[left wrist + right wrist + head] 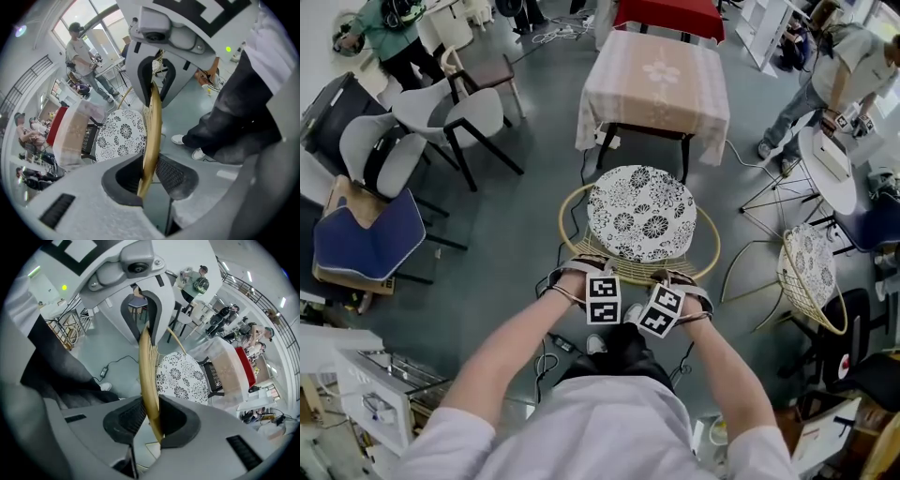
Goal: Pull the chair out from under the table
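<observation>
The chair has a round floral cushion (640,212) and a golden rattan rim (572,202). It stands on the floor just in front of the table with the pink cloth (656,80). Both grippers sit side by side on the rim's near arc. My left gripper (595,270) is shut on the rim (153,122), which runs between its pads (173,176). My right gripper (670,279) is shut on the same rim (147,371), a hand's width to the right. Each gripper view shows the other gripper further up the rim.
Grey chairs (450,117) and a blue-cushioned chair (366,239) crowd the left. A second rattan chair (811,277) and a round white table (830,169) stand to the right. A cable (553,342) lies on the floor by my feet. People stand at both far corners.
</observation>
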`<control>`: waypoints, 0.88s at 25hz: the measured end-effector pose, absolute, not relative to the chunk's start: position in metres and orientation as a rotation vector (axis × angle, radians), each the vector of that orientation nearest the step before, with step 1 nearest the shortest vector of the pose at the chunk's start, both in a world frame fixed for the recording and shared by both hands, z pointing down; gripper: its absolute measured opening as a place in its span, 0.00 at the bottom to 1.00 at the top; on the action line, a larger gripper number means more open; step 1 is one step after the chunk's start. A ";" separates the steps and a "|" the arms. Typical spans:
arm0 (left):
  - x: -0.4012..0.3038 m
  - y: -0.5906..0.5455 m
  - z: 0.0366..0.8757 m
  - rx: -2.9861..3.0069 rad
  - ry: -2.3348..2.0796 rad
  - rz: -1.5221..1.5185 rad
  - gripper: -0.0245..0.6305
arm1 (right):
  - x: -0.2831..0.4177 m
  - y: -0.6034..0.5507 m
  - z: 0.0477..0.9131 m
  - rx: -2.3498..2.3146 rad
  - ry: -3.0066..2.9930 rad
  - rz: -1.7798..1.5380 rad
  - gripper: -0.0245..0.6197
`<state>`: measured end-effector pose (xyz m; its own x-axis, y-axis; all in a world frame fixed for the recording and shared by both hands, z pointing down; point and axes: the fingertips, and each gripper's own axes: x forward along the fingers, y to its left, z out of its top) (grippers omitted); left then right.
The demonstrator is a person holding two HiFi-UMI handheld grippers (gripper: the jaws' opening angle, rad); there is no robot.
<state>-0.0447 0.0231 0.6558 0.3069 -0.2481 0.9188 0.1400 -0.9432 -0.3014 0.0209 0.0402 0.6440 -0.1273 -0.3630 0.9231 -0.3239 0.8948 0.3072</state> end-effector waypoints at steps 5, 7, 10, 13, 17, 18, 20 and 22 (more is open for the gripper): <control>-0.044 0.020 0.652 -2.370 0.200 -1.666 0.19 | 0.023 0.040 0.636 0.583 -1.740 -0.012 0.14; -0.046 0.021 0.651 -2.397 0.220 -1.664 0.20 | 0.024 0.043 0.632 0.598 -1.753 0.004 0.15; -0.048 0.022 0.647 -2.433 0.267 -1.648 0.22 | 0.026 0.045 0.623 0.654 -1.773 0.022 0.16; -0.049 0.020 0.642 -2.458 0.322 -1.628 0.22 | 0.026 0.045 0.616 0.711 -1.782 0.048 0.17; -0.051 0.025 0.630 -2.522 0.382 -1.601 0.22 | 0.022 0.046 0.603 0.783 -1.815 0.089 0.17; -0.050 0.026 0.624 -2.553 0.409 -1.576 0.22 | 0.021 0.046 0.598 0.807 -1.828 0.100 0.17; -0.047 0.029 0.610 -2.658 0.495 -1.493 0.22 | 0.018 0.045 0.589 0.867 -1.856 0.136 0.16; -0.041 0.033 0.595 -2.802 0.603 -1.385 0.22 | 0.015 0.045 0.580 0.942 -1.893 0.190 0.15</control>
<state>-0.0410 0.0331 0.5946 0.5496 -0.3153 0.7736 -0.3514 -0.9274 -0.1283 0.0153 0.0449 0.5799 -0.2248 -0.5267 0.8198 -0.6793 0.6879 0.2556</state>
